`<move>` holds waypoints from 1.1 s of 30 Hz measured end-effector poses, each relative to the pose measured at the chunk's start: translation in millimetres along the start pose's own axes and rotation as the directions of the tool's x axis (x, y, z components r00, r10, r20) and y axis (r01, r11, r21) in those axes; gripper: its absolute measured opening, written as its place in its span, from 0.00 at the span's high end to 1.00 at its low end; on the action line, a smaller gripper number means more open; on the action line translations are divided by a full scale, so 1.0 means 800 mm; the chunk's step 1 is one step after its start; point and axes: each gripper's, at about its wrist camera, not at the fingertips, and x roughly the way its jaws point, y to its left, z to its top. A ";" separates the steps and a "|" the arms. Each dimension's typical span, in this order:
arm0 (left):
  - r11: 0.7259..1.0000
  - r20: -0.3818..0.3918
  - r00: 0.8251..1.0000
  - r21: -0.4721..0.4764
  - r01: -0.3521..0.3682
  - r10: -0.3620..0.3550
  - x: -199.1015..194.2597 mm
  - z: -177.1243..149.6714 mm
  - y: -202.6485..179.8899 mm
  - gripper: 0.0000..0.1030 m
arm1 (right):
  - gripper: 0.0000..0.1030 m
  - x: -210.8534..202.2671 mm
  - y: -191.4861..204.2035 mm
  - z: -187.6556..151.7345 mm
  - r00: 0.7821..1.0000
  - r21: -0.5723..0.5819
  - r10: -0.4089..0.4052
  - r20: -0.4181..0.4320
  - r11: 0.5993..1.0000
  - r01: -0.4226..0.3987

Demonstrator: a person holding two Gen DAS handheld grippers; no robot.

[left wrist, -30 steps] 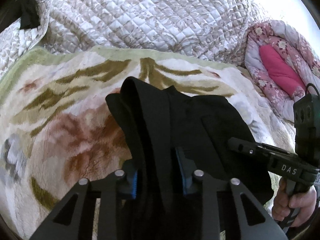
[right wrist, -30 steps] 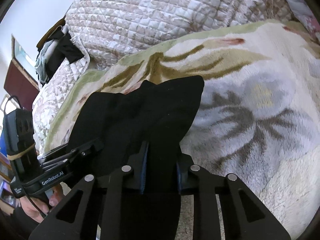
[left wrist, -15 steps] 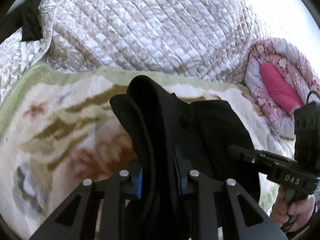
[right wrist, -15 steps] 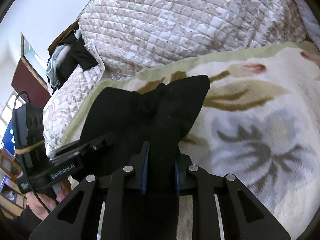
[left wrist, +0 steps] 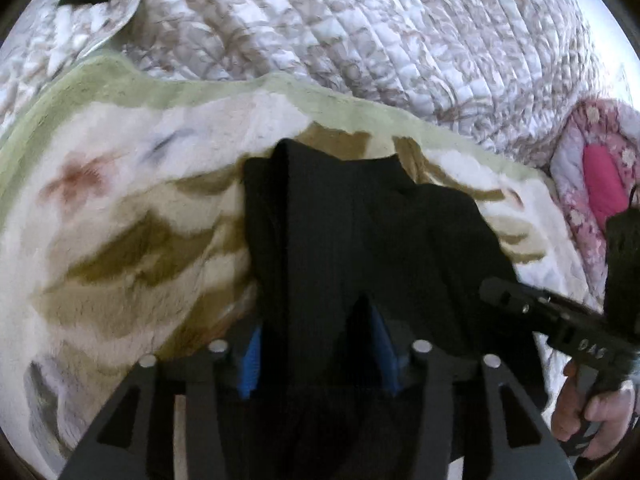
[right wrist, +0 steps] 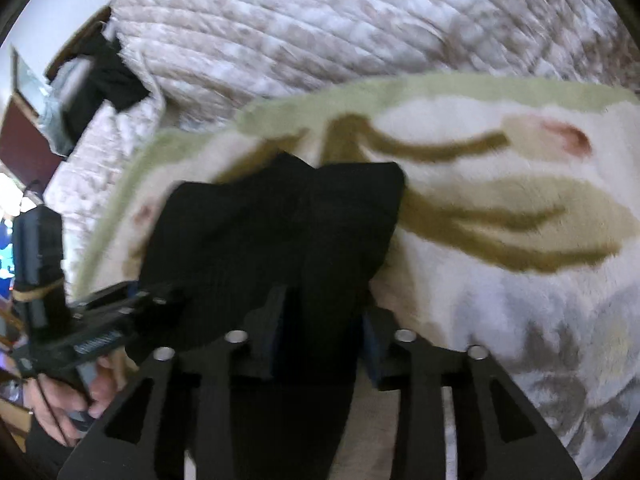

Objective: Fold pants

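Both tools just opening, black pants (left wrist: 320, 220) btwn pads.

bed piled with bedding under bright daylight

a floral fleece blanket (left wrist: 132, 208) covers the bed; a rolled quilted bedspread (right wrist: 320, 32) lies behind it, a pink floral quilt (left wrist: 600, 168) beside.

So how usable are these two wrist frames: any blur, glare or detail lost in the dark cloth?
Right wrist: motion blur smears the quilt and blanket. Left wrist: sharper, only mildly soft; blown-out white at the upper right corner. Both: fisheye bending at the rim, and the black pants read as a near-featureless mass.
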 end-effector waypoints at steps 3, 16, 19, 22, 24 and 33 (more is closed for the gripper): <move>0.996 0.100 0.991 0.020 -0.088 0.085 -0.038 -0.002 0.002 0.51 | 0.63 -0.027 -0.001 -0.007 0.998 -0.040 -0.037 0.043 0.998 0.039; 0.983 0.157 0.983 0.140 -0.117 0.095 -0.042 -0.100 -0.057 0.52 | 0.79 -0.054 0.067 -0.099 0.989 -0.284 -0.108 0.096 0.950 0.132; 0.983 0.169 0.980 0.135 -0.125 0.101 -0.046 -0.100 -0.057 0.52 | 0.79 -0.055 0.056 -0.091 0.994 -0.237 -0.075 0.074 0.967 0.091; 0.988 0.158 0.982 0.100 -0.117 0.101 -0.050 -0.093 -0.052 0.52 | 0.79 -0.065 0.059 -0.092 0.992 -0.234 -0.085 0.093 0.967 0.104; 0.988 0.165 0.979 0.082 -0.131 0.116 -0.055 -0.093 -0.051 0.52 | 0.79 -0.073 0.067 -0.097 0.988 -0.254 -0.088 0.124 0.960 0.117; 0.982 0.141 0.978 0.083 -0.168 0.156 -0.048 -0.086 -0.053 0.52 | 0.76 -0.057 0.066 -0.094 0.991 -0.264 -0.094 0.096 0.957 0.117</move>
